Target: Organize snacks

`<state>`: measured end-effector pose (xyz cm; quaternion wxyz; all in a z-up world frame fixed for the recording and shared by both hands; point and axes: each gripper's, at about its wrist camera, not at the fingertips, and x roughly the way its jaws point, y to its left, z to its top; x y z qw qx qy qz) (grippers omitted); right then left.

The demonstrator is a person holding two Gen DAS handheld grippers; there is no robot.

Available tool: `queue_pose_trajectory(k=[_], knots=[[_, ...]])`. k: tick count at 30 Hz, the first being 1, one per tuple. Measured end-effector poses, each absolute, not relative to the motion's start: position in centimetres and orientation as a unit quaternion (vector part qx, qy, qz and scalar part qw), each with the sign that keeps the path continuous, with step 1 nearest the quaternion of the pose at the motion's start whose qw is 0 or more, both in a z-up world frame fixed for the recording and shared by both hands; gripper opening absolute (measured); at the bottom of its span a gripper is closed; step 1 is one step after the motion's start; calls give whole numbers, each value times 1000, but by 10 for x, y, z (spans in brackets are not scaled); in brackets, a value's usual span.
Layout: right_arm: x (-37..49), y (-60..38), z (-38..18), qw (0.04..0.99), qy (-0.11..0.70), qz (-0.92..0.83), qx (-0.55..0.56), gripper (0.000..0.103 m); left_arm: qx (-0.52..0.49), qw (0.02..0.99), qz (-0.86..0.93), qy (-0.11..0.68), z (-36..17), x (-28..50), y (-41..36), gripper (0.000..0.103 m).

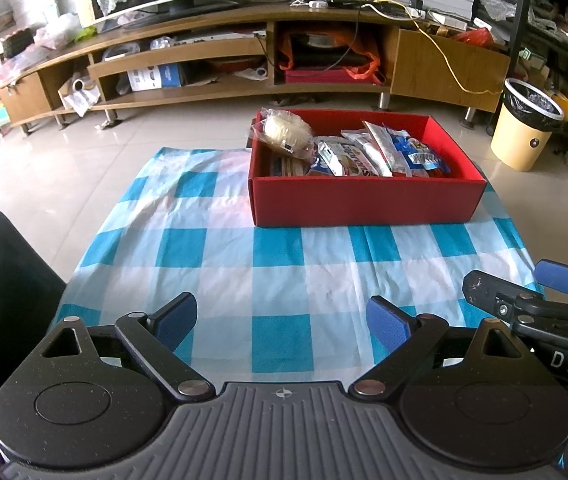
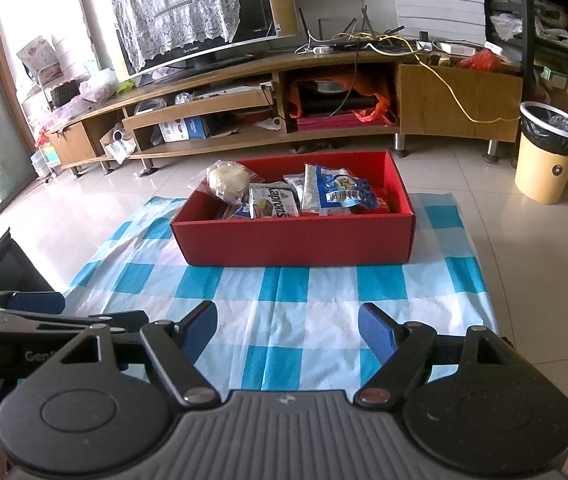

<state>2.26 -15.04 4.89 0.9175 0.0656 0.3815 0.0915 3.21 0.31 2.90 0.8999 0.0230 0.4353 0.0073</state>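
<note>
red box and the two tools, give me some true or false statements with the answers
1. The snacks lie inside the red box. True.
2. The left tool is gripping a snack packet. False: its jaws stand open with only the checked cloth showing between them.
3. The red box sits on a blue and white checked cloth. True.
4. The right tool is reaching into the box. False: it is open and empty over the near part of the cloth, apart from the box.
5. A round white snack in a clear wrapper pokes above the box's left end. True.
6. The bin stands on the cloth beside the box. False: it stands on the tiled floor to the right.
</note>
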Motion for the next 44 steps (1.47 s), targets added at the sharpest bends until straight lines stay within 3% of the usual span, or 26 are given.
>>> queue_pose_trajectory(k=[44], knots=[[5, -145, 38, 914, 395, 73, 50, 74, 44, 897, 3, 440, 18, 22, 0, 94]])
